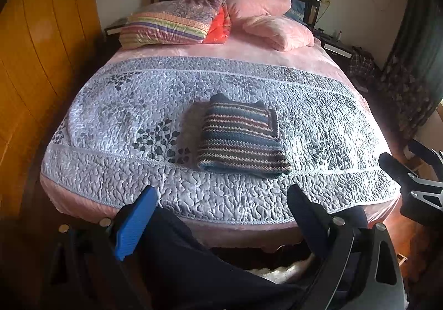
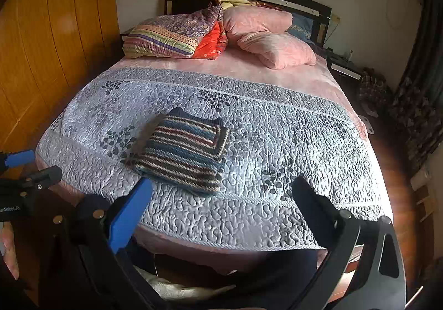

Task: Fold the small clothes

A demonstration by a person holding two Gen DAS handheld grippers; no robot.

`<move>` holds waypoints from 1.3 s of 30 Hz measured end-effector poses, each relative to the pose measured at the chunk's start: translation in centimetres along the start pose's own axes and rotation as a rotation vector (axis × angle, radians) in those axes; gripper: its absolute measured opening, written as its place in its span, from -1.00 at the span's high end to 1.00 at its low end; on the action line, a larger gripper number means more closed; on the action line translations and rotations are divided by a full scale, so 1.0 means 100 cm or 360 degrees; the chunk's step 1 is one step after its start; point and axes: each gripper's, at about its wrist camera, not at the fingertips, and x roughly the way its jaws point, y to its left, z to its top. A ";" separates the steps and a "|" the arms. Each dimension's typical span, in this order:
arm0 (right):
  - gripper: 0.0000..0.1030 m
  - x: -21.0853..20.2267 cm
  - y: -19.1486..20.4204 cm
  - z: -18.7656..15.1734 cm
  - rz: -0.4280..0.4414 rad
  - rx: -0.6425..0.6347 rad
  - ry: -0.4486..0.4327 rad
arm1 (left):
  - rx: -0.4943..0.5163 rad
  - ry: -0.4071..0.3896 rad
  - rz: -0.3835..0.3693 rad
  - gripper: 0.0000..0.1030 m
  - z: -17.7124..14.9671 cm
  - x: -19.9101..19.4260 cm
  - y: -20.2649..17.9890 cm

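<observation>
Two handheld grippers, left gripper (image 1: 221, 215) and right gripper (image 2: 221, 207), hang back off the foot of the bed, both spread wide and empty. One striped knitted sweater (image 1: 241, 138) lies folded into a compact rectangle on the grey quilted bedspread (image 1: 110, 116), near its front edge, so the folding looks finished.
</observation>
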 end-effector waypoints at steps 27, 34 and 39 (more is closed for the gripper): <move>-0.95 0.003 0.001 -0.001 0.0002 0.0020 -0.0002 | 0.0004 0.0005 0.0009 -0.85 -0.003 0.005 -0.002; -0.95 0.003 0.003 -0.001 0.0005 0.0023 -0.0004 | 0.0004 0.0005 0.0010 -0.85 -0.003 0.003 -0.003; -0.95 0.004 0.004 -0.001 0.0005 0.0023 -0.0004 | 0.0005 0.0005 0.0011 -0.85 -0.002 0.004 -0.003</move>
